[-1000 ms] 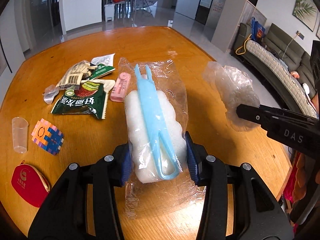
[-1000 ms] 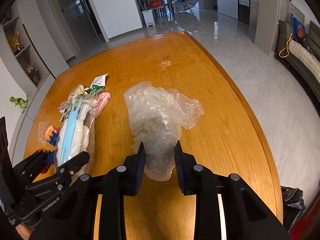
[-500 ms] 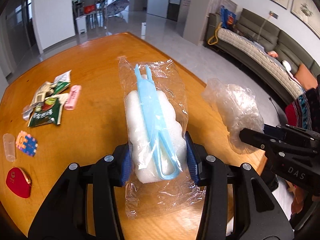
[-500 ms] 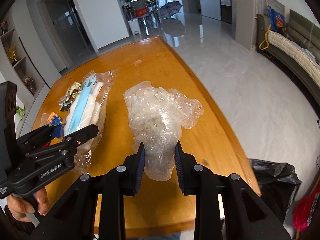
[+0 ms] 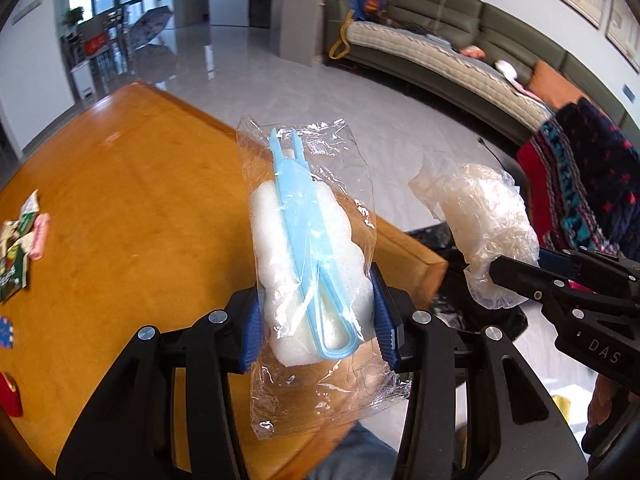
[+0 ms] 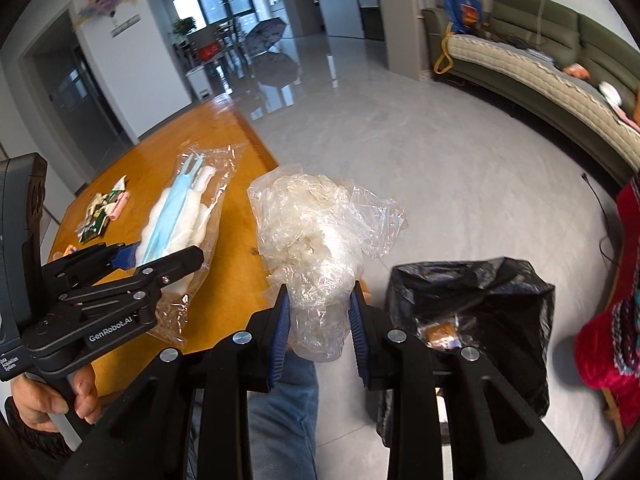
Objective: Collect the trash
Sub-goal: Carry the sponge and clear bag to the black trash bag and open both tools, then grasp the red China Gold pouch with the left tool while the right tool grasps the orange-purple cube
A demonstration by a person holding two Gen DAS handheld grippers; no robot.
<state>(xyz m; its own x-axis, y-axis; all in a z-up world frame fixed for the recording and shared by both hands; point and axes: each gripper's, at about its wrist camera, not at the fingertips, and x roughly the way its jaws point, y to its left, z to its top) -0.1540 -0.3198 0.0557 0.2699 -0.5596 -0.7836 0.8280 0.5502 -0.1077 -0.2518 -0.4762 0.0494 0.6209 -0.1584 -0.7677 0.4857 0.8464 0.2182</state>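
Note:
My left gripper (image 5: 316, 316) is shut on a clear plastic packet (image 5: 308, 248) holding a white fluffy pad and a light blue plastic handle, held above the table's right edge. The packet also shows in the right wrist view (image 6: 180, 220). My right gripper (image 6: 318, 324) is shut on a crumpled clear plastic bag (image 6: 320, 236), held in the air past the table edge, left of a bin lined with a black bag (image 6: 472, 312). That crumpled bag also shows in the left wrist view (image 5: 484, 224).
The wooden table (image 5: 120, 220) carries snack wrappers (image 5: 16, 252) and a pink wrapper (image 5: 40, 236) at its far left. A person's leg in jeans (image 6: 288, 420) is below the grippers. A sofa (image 6: 540, 68) runs along the right wall; grey tiled floor lies between.
Both grippers have swung right with their loads, from over the table to its right edge. The black-lined bin has come into view beside the right gripper.

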